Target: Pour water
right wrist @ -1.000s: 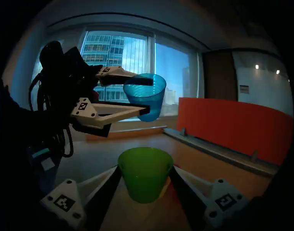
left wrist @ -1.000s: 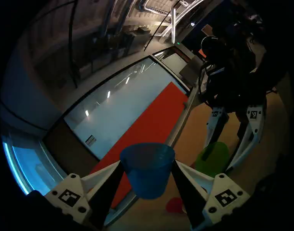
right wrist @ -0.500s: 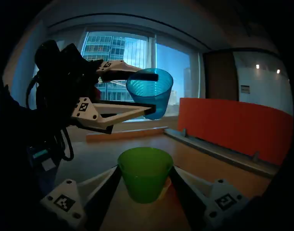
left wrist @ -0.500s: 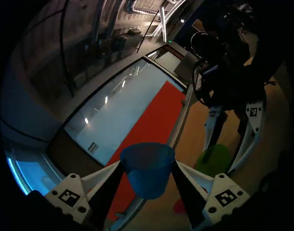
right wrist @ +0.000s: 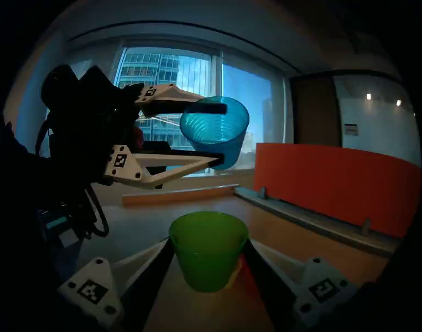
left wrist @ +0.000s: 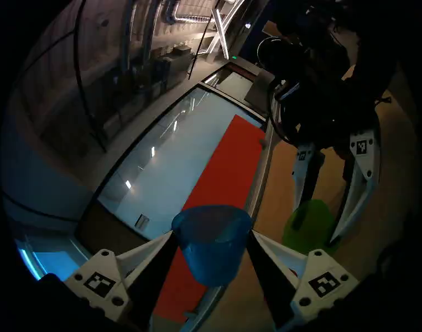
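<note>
**Plastic cups, matt fingers, satin wood**

I read the blue cup point(right wrist: 215, 128) as thin translucent plastic, finely ribbed round its wall and glossy where window light passes through. The green cup point(right wrist: 209, 250) is plastic too, smoother and duller. The fingers point(left wrist: 147, 257) of the left hand-held gripper point(left wrist: 211, 239) look like matt white plastic with black inner faces, and the right hand-held gripper point(right wrist: 208, 246) is made alike. The surface point(right wrist: 299, 229) looks like smooth wood with a soft sheen. The orange panel point(right wrist: 343, 177) is flat and matt.
</note>
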{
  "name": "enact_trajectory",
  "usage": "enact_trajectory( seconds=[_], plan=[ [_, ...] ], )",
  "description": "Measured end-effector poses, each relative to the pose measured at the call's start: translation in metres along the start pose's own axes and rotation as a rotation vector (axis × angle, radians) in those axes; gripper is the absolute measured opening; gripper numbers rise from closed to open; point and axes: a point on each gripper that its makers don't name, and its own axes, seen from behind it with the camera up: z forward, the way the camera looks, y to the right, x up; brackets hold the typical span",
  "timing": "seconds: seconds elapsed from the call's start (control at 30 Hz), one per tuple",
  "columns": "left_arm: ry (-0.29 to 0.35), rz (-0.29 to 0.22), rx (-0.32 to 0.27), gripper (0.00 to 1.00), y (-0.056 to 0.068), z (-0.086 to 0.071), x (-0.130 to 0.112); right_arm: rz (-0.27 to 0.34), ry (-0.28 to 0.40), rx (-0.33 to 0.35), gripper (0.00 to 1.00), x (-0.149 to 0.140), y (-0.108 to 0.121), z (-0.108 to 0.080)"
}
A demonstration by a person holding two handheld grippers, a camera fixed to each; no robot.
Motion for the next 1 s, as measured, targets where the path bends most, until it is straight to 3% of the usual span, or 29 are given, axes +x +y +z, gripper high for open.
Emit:
enact_trajectory(
  seconds=[0.67,1.0],
  plan=[
    [0.012,0.109,0.018,0.85,-0.003,-0.001,0.008,-0.015,-0.001,-0.004,0.89,0.004,0.0,-0.003],
    [0.014,0.128,0.029,0.85,-0.006,-0.001,0.012,-0.025,-0.001,-0.004,0.9,0.006,-0.002,-0.005]
  ],
)
